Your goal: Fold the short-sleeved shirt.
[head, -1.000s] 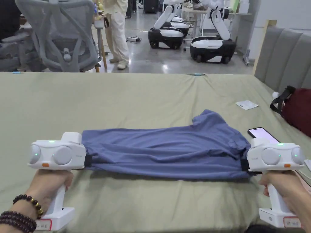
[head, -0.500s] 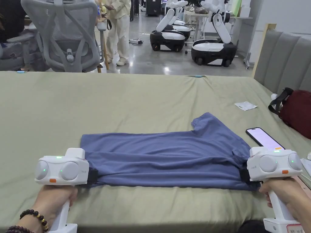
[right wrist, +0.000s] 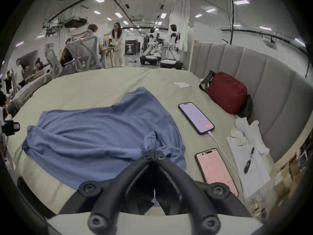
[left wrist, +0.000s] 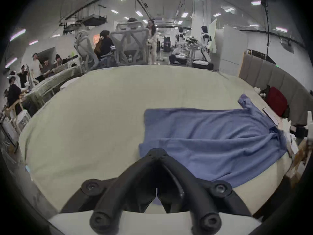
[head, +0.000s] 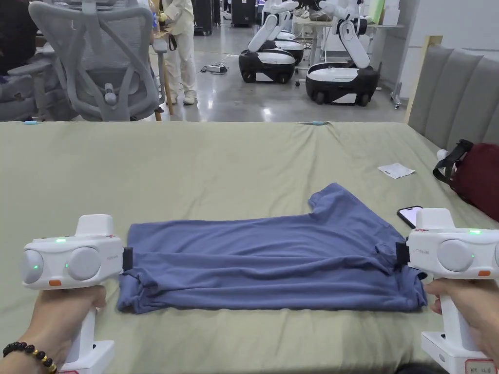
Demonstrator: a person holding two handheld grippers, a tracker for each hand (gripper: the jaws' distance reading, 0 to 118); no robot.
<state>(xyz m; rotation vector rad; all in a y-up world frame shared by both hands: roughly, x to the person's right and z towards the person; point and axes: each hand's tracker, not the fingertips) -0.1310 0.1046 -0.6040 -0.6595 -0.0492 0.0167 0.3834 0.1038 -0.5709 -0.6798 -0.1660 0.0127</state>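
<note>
A blue short-sleeved shirt (head: 263,263) lies flat and sideways on the green-covered table (head: 195,165), folded lengthwise, with one sleeve pointing away at the right. My left gripper (head: 127,258) hovers at the shirt's hem end. In the left gripper view its jaws meet at the tip (left wrist: 158,151) over the corner of the shirt (left wrist: 211,145), and I see no cloth pinched. My right gripper (head: 400,253) sits at the collar end, jaws together (right wrist: 153,154), above the shirt (right wrist: 94,137) beside a small pucker.
A lit phone (head: 409,214) lies just right of the shirt, a second phone (right wrist: 215,169) nearer me. Papers with a pen (right wrist: 245,162), a red bag (head: 475,177) and a paper slip (head: 395,170) line the right side. An office chair (head: 97,63) stands beyond the table.
Both grippers dragged the shirt's near edge toward me, then came off it. They now sit higher and farther apart, and the near corners rest on the table.
</note>
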